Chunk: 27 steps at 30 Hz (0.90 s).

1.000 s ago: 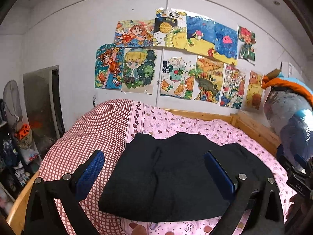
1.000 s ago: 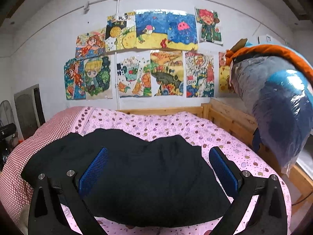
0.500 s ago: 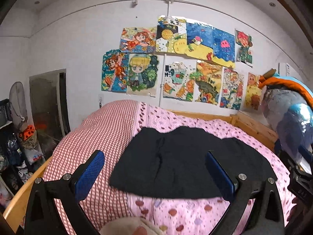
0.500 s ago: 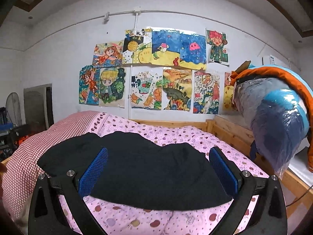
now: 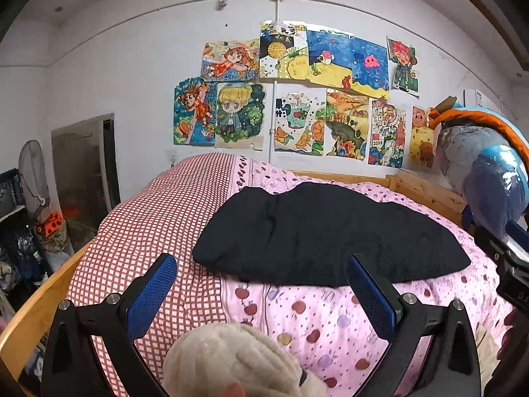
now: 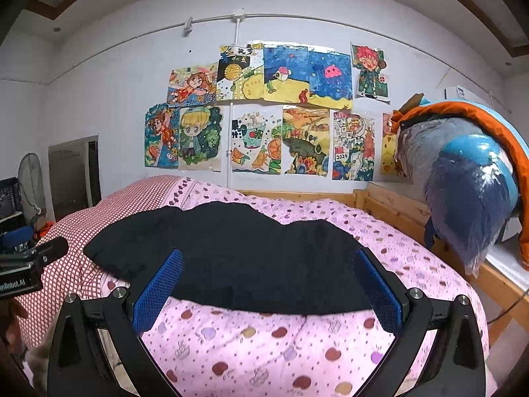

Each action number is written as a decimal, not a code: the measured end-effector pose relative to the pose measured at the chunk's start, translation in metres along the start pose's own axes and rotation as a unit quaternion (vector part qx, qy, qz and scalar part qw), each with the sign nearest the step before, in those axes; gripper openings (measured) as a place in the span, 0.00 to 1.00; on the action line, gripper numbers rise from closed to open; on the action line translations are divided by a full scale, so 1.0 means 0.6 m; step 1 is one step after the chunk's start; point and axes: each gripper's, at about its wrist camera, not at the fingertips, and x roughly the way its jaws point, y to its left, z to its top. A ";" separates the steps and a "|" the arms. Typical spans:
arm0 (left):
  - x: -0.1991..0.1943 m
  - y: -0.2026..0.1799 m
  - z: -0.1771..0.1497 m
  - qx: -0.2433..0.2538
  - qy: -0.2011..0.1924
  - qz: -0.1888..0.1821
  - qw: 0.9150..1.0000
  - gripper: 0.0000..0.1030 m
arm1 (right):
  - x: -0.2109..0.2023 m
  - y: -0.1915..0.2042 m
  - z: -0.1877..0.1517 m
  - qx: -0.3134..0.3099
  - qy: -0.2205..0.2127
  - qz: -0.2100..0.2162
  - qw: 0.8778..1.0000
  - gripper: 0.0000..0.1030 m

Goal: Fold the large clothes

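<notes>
A black garment (image 5: pixel 317 231) lies folded and flat on the pink patterned bedcover (image 5: pixel 330 324). It also shows in the right wrist view (image 6: pixel 238 258). My left gripper (image 5: pixel 261 292) is open and empty, held back from the garment's near edge, above the cover. My right gripper (image 6: pixel 266 289) is open and empty, also short of the garment's near edge. The left gripper's body (image 6: pixel 23 264) shows at the left edge of the right wrist view. The right gripper's body (image 5: pixel 506 258) shows at the right edge of the left wrist view.
A red-checked quilt (image 5: pixel 158 225) covers the bed's left part. A wooden bed frame (image 6: pixel 390 208) runs along the back and right. A bundle of bagged bedding (image 6: pixel 469 178) sits at the right. A beige plush thing (image 5: pixel 231 364) lies under the left gripper. Clutter and a fan (image 5: pixel 31 172) stand at the left.
Both grippers have drawn back from the garment toward the bed's near side. The garment now lies farther away, clear of the fingers. Both stayed open.
</notes>
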 end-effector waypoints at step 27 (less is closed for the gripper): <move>-0.010 0.004 -0.048 0.022 0.024 0.005 0.999 1.00 | -0.006 0.009 -0.057 -0.020 0.047 0.011 0.999 0.99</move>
